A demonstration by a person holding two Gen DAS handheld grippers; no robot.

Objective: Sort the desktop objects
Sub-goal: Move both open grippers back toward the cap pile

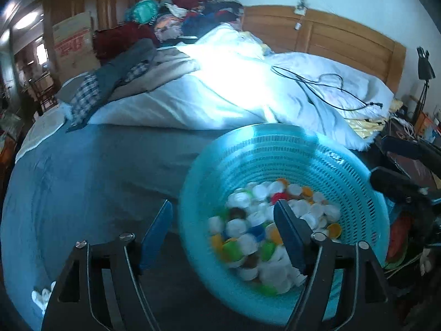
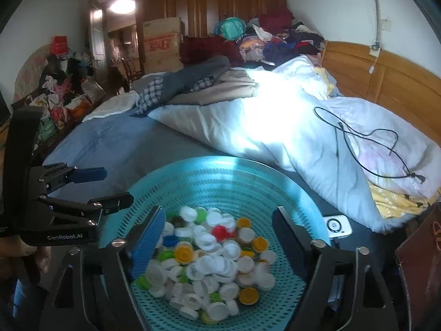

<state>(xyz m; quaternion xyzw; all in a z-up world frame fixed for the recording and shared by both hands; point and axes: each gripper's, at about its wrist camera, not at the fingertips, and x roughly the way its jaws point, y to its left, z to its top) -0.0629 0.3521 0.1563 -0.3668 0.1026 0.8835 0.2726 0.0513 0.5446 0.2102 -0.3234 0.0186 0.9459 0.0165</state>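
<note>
A round turquoise basket (image 2: 226, 182) with slotted walls sits at the near edge of a blue bedsheet (image 2: 115, 146), its open mouth facing up. Being round, it has no long axis to speak of. A heap of bottle caps (image 2: 212, 259) lies in its bottom: mostly white, with some yellow, green, blue and one red.

The right gripper (image 2: 215, 237) hangs over the basket with its jaws spread wide, one finger above each side of the heap, holding nothing. The left gripper (image 1: 223, 234) is also wide open and empty; in its own view one finger is over the caps and the other is outside the basket's rim, above the sheet.

The right wrist view shows the left gripper from the side at the basket's left rim, and a small white device (image 2: 336, 224) just past the basket's right rim. The left wrist view is blurred over the basket but shows a dark desk lamp (image 1: 424, 74) far right of it.

Beyond the basket lies a white quilt (image 2: 289, 138) with a black cable (image 2: 366, 143) on it, then a wooden headboard (image 2: 386, 82).
</note>
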